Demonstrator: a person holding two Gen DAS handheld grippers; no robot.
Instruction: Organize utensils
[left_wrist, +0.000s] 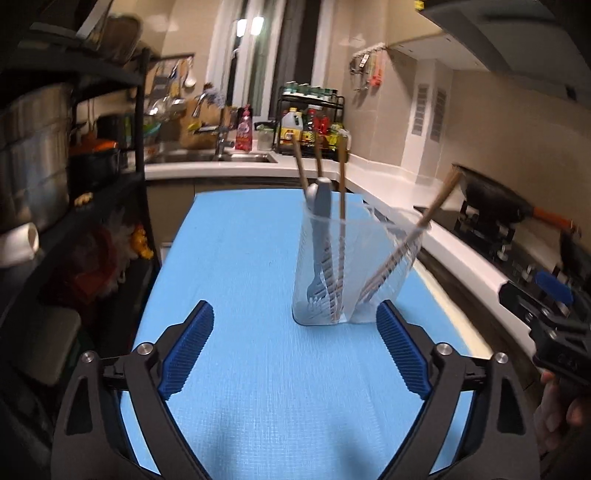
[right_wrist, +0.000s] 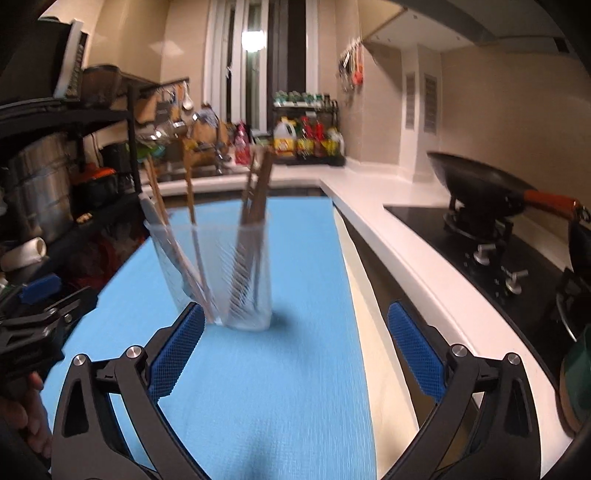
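A clear plastic cup stands upright on the blue mat. It holds a grey fork and several brown wooden chopsticks; one chopstick leans far to the right. My left gripper is open and empty, just in front of the cup. In the right wrist view the cup with the chopsticks stands ahead and to the left of my right gripper, which is open and empty. The right gripper also shows in the left wrist view.
A black shelf rack with steel pots stands at the left. A white counter runs along the right with a black wok on a gas hob. A sink and a bottle rack lie behind.
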